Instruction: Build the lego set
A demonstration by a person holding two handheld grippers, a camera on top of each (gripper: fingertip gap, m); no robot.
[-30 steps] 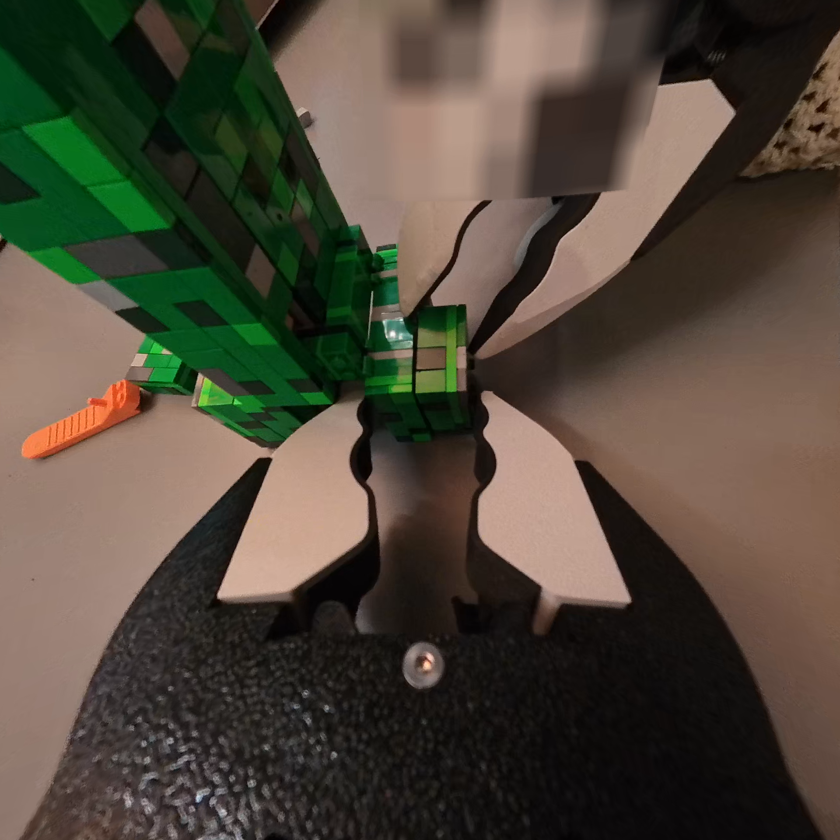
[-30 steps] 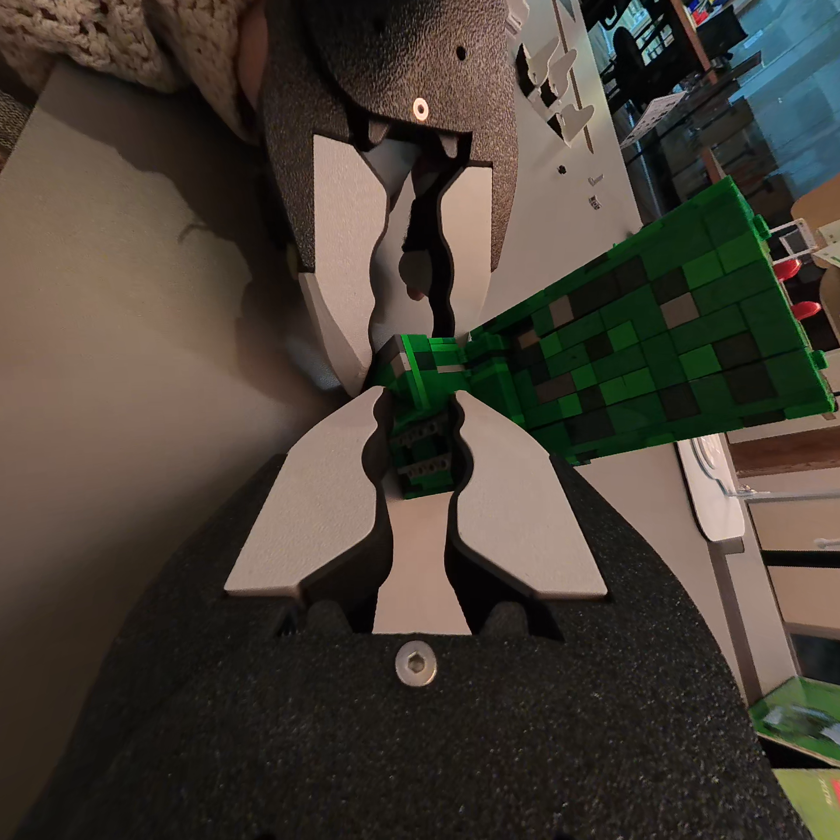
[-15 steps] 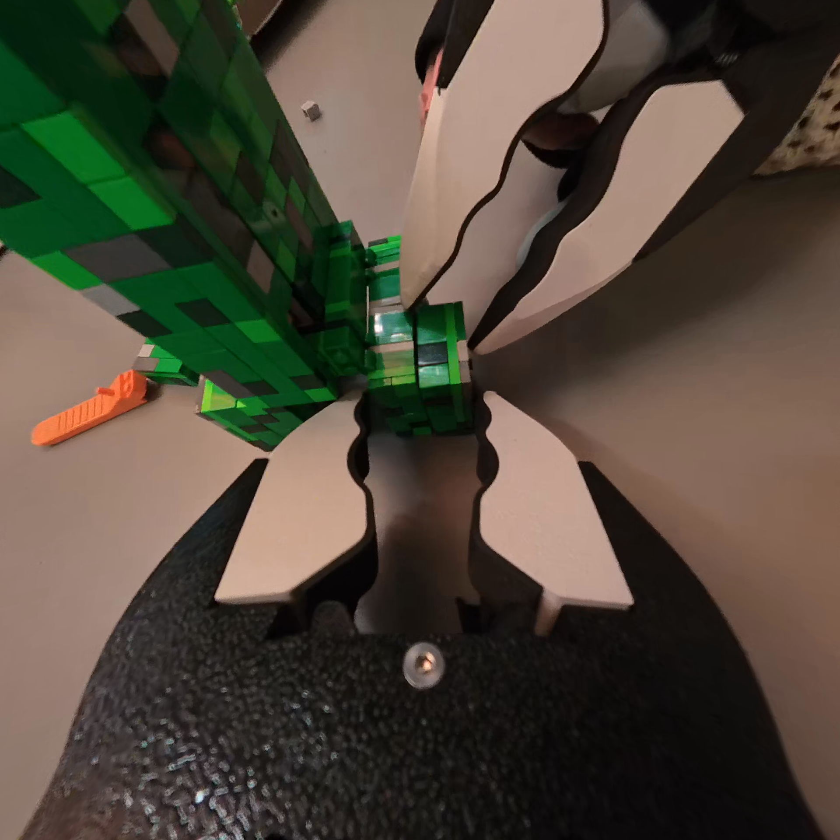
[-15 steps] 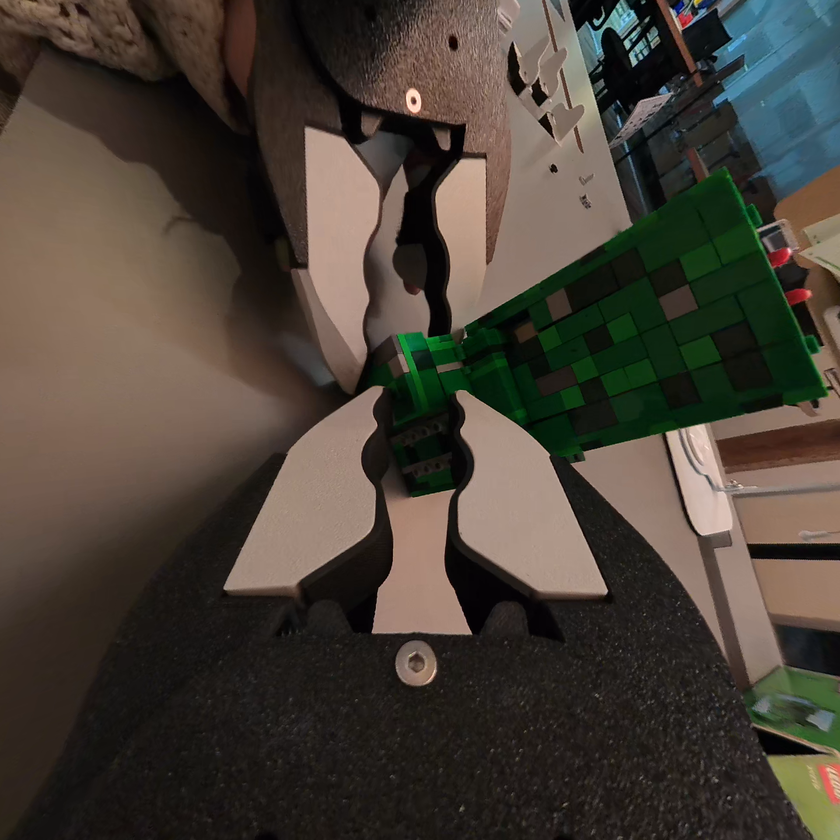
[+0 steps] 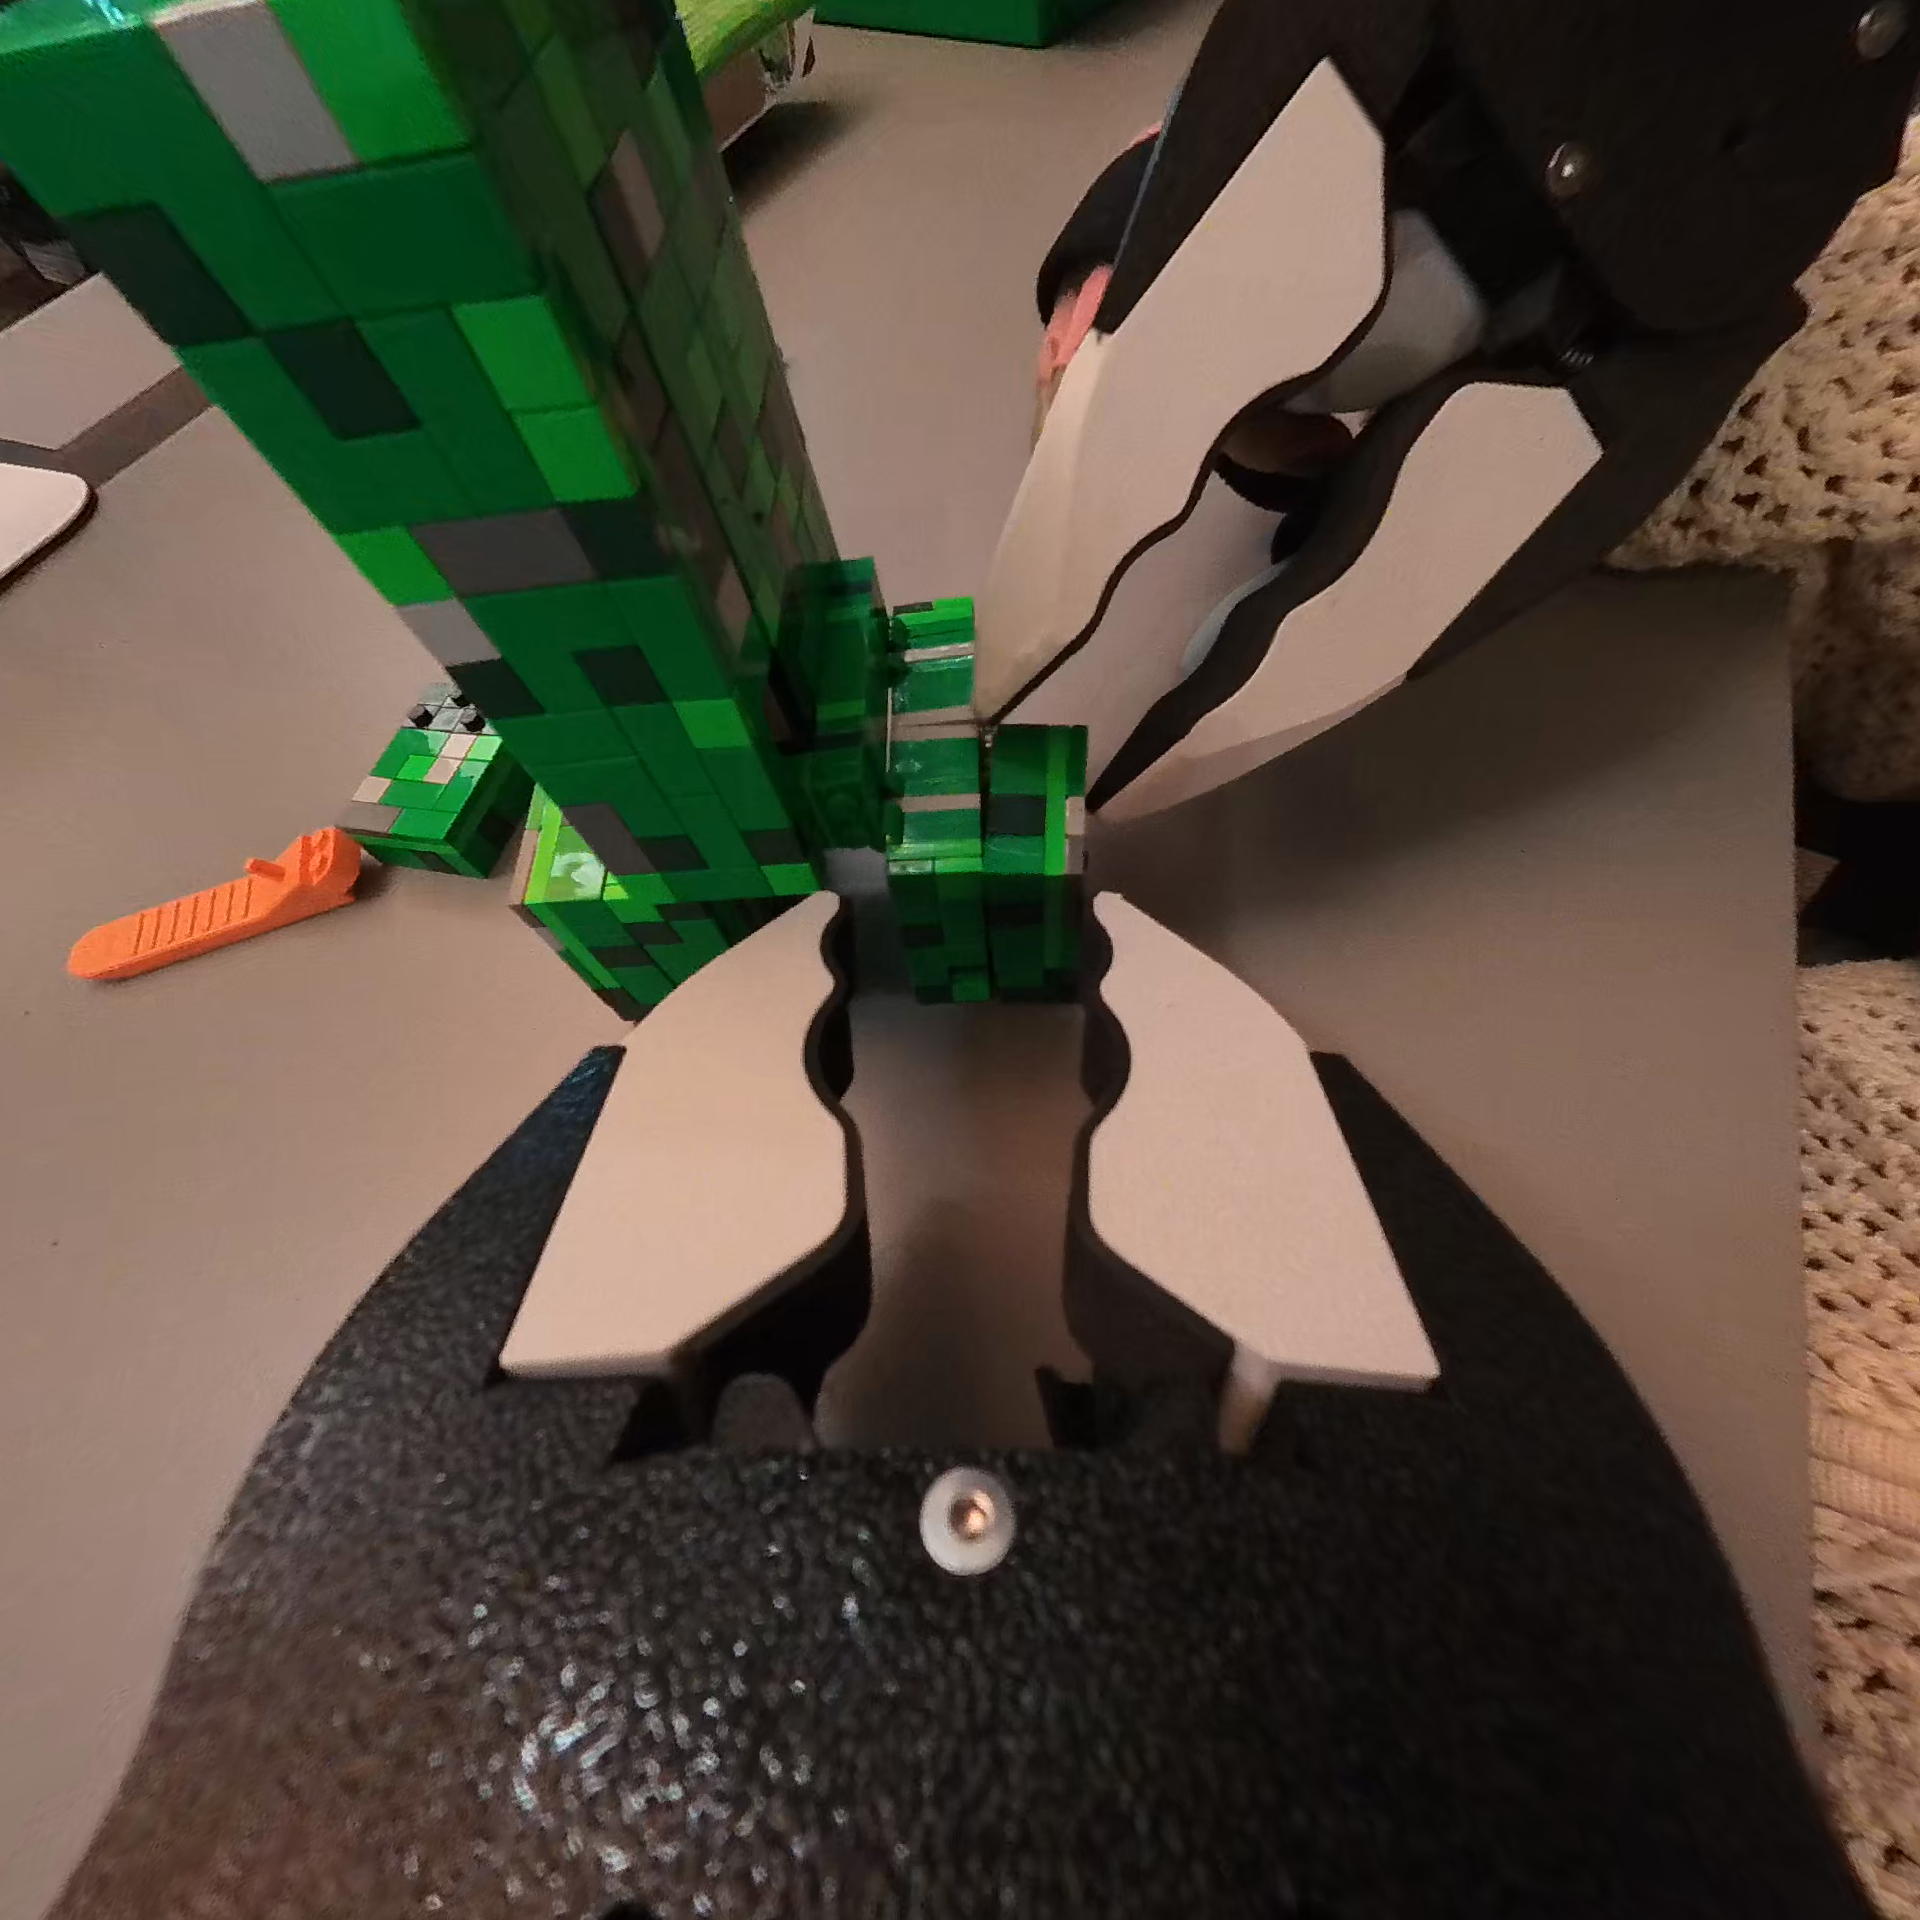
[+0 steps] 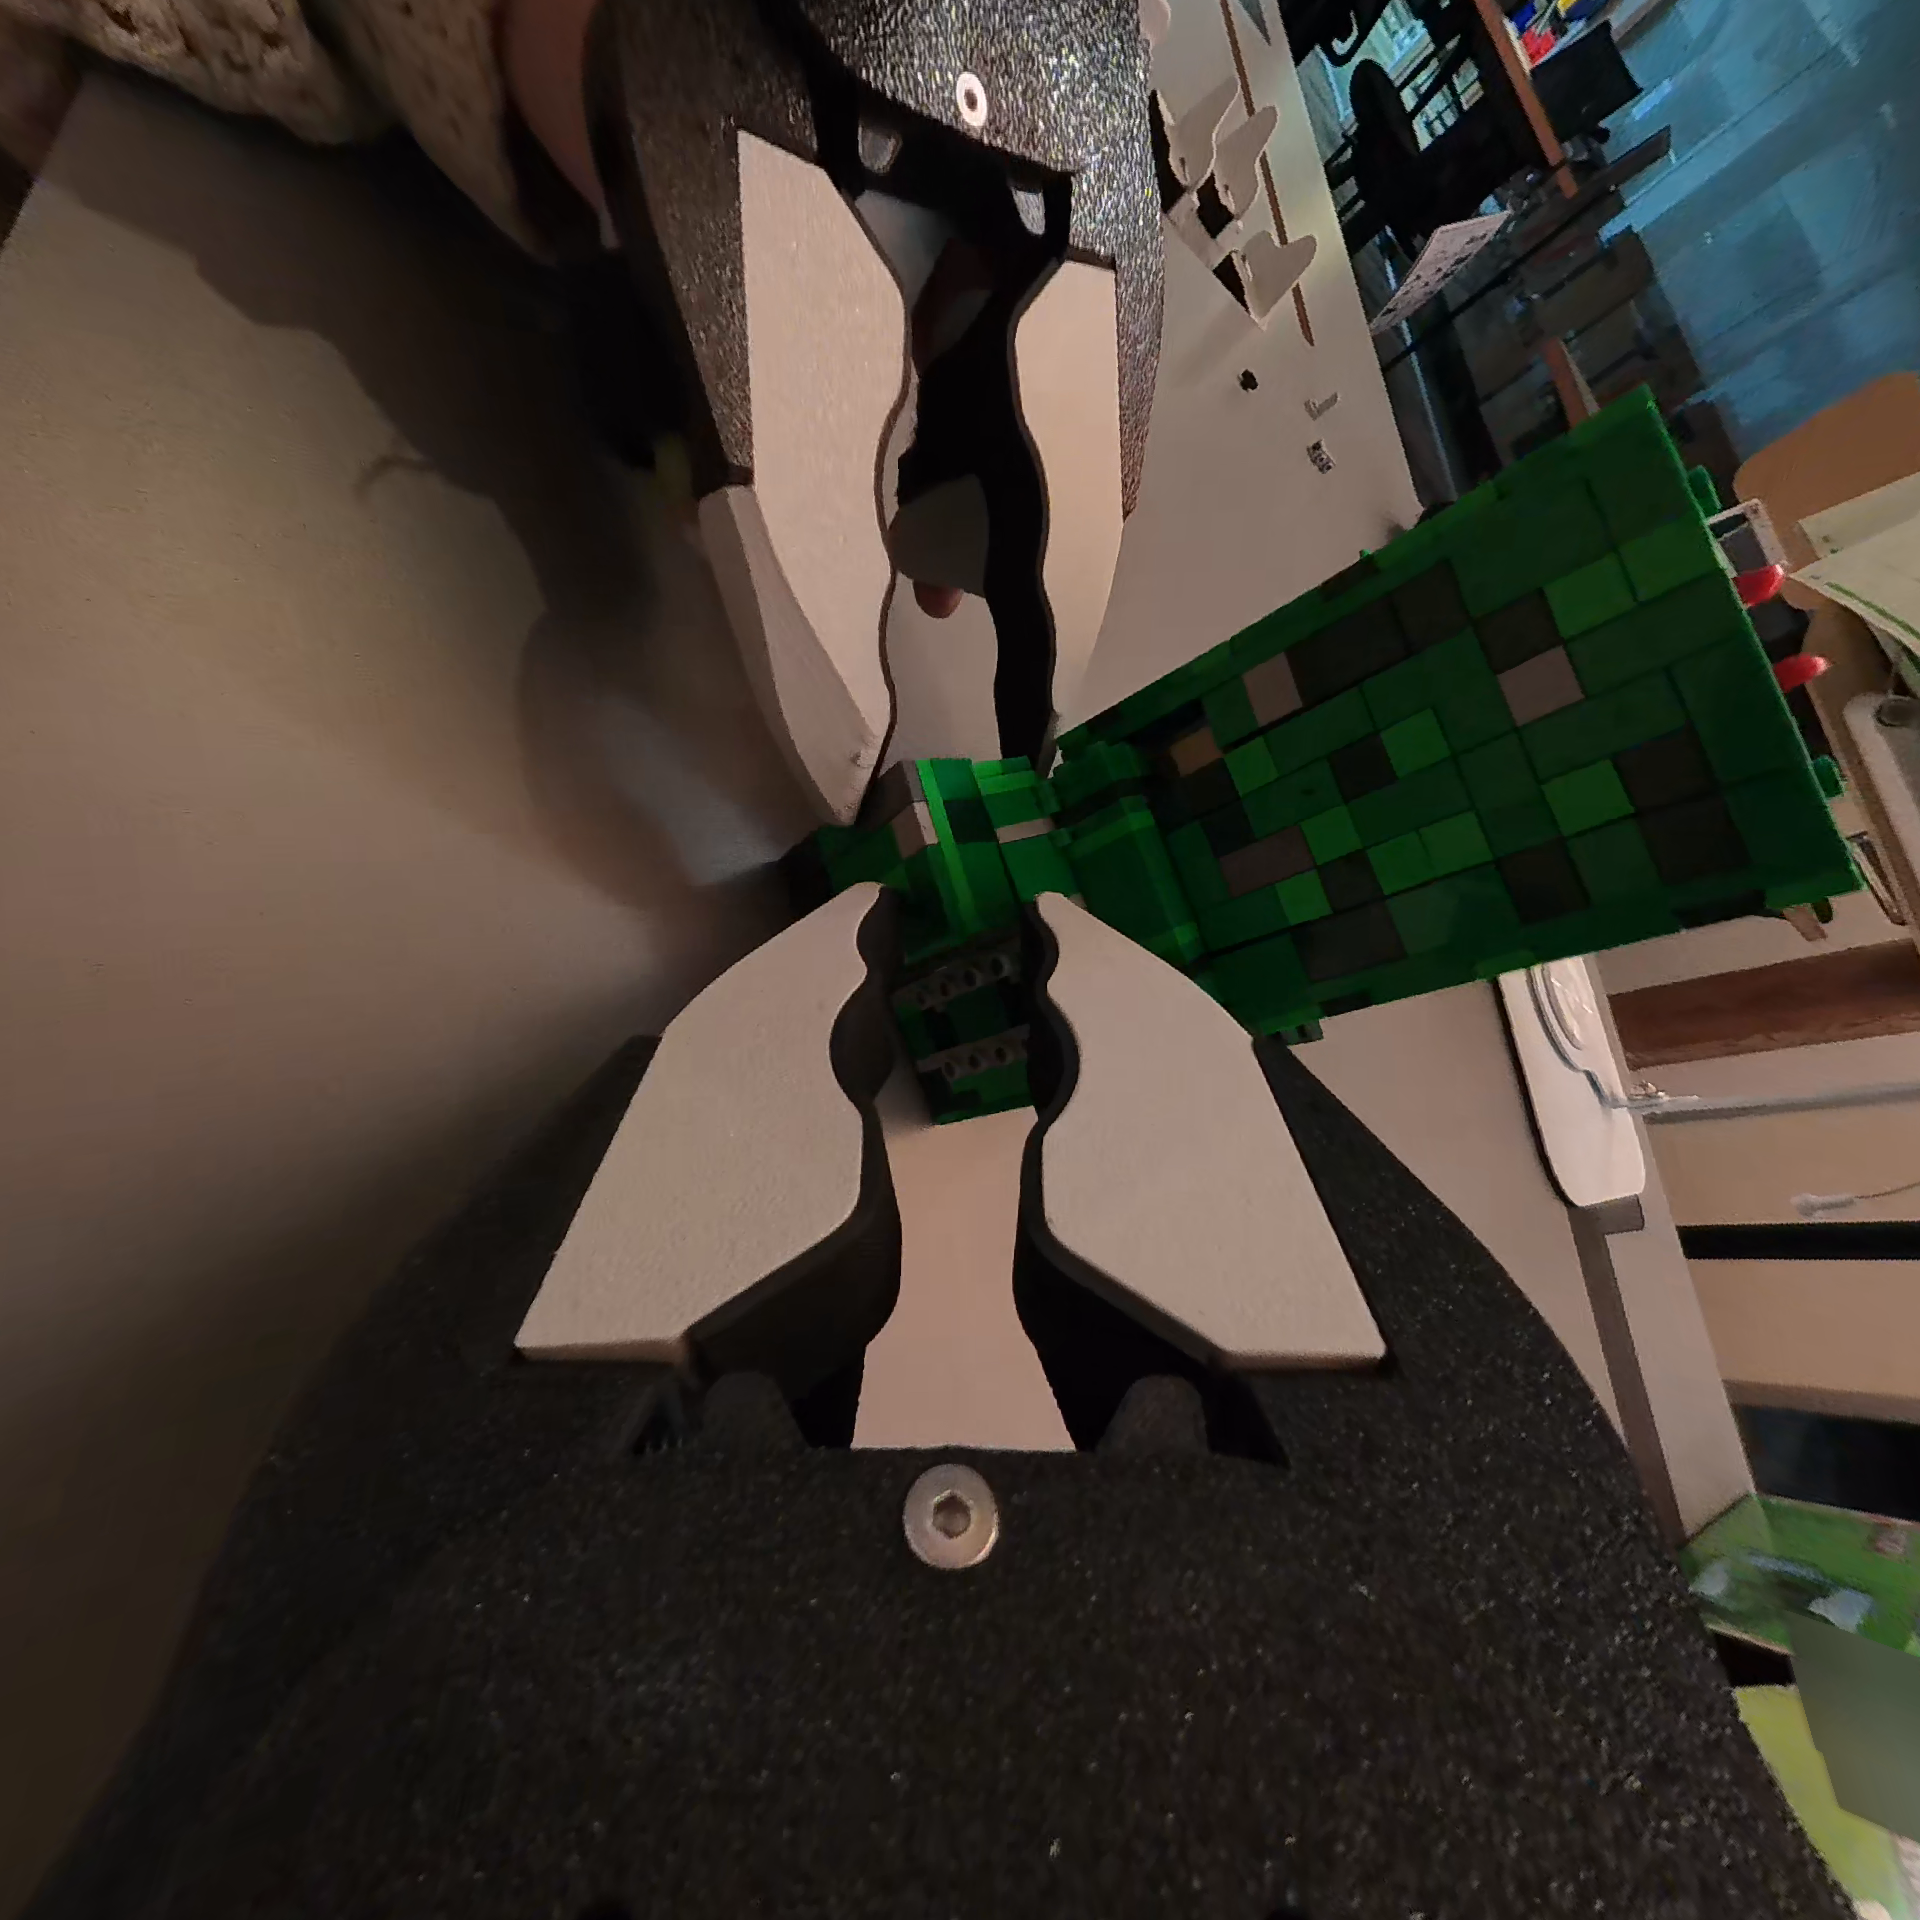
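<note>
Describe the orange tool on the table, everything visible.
The orange tool is a flat plastic wedge, seemingly a brick separator: ribbed along its long tapered blade, with a thicker knobbed head. It lies flat on the grey table, head pointing toward a small green block and close to it; contact is unclear. No gripper touches it.

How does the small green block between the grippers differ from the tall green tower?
The small green block is short and stubby; the tall green tower runs far up out of the left wrist view. The block sits between the left gripper fingertips, with the right gripper at its top; nothing grips the tower's body. Both share the pixelated green, dark and grey tiling and appear joined at the tower's base.
</note>
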